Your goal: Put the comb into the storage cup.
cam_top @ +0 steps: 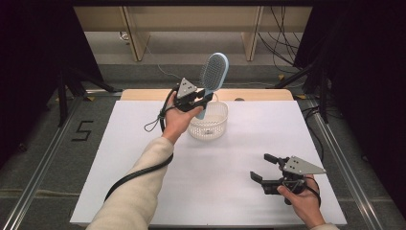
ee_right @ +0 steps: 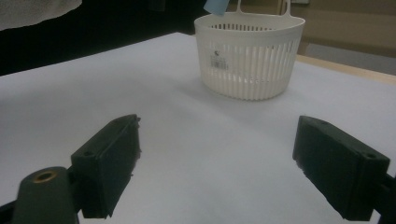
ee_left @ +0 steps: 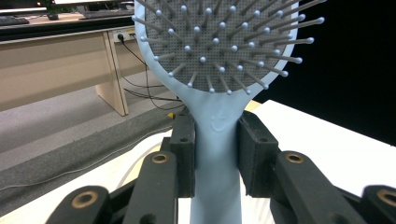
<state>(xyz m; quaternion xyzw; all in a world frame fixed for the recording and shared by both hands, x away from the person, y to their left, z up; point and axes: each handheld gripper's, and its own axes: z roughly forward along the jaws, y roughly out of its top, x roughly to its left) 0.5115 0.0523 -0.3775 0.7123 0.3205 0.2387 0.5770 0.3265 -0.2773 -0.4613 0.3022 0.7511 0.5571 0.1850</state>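
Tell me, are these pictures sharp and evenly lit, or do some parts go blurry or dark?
High view: the white table is bright and evenly lit, the room's sides nearly black. Left gripper view: the hairbrush is fairly sharp, with blackness at right. Right gripper view: the basket is slightly soft, and the near right gripper looks blurred.

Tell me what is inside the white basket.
In the high view the white basket shows a pale floor with one small dark speck. The blue hairbrush, clamped in the left gripper, hides its left part.

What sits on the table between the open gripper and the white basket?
Nothing: in the right gripper view, bare white table runs from the right gripper to the basket.
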